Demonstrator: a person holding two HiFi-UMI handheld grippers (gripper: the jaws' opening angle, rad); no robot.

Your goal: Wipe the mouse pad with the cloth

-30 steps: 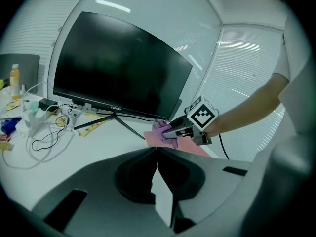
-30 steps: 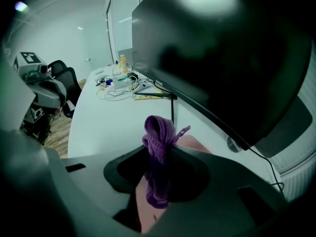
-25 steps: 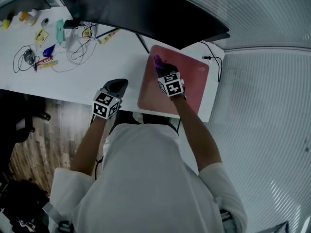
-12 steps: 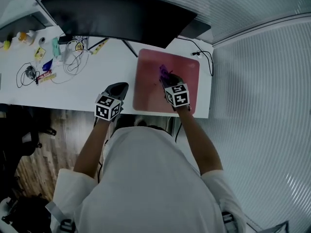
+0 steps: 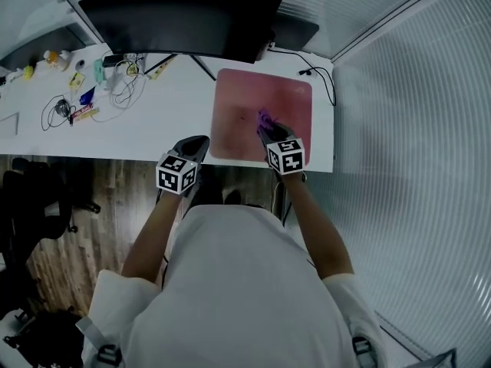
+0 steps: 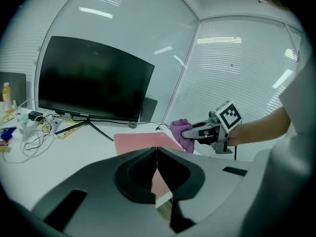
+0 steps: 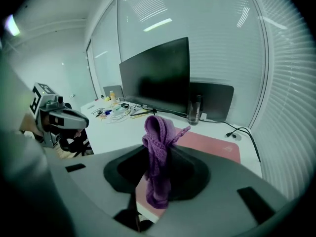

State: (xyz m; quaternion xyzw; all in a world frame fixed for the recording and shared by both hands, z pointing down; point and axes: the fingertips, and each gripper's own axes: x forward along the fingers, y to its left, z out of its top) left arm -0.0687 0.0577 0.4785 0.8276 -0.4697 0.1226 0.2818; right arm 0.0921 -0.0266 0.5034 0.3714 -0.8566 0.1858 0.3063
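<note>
A pink mouse pad [image 5: 265,102] lies on the white desk [image 5: 153,125] to the right of the monitor stand; it also shows as a pink mouse pad [image 6: 140,142] and a pink mouse pad [image 7: 212,144]. My right gripper [image 5: 268,133] is shut on a purple knitted cloth [image 7: 158,157], held over the pad's near right part. The cloth [image 5: 265,119] bunches past its jaws, and the cloth [image 6: 181,132] hangs above the pad. My left gripper [image 5: 192,146] is shut and empty at the desk's front edge, left of the pad.
A wide black monitor [image 5: 180,21] stands behind the pad. Cables and small items [image 5: 84,90] clutter the desk's left end. A dark bottle [image 7: 196,110] and a black cable [image 5: 326,83] sit by the pad's far right. The wooden floor [image 5: 84,205] lies below the desk edge.
My right gripper with the cloth has moved from the pad's far left toward its near right. The head view has shifted; the left gripper has held its place at the desk edge.
</note>
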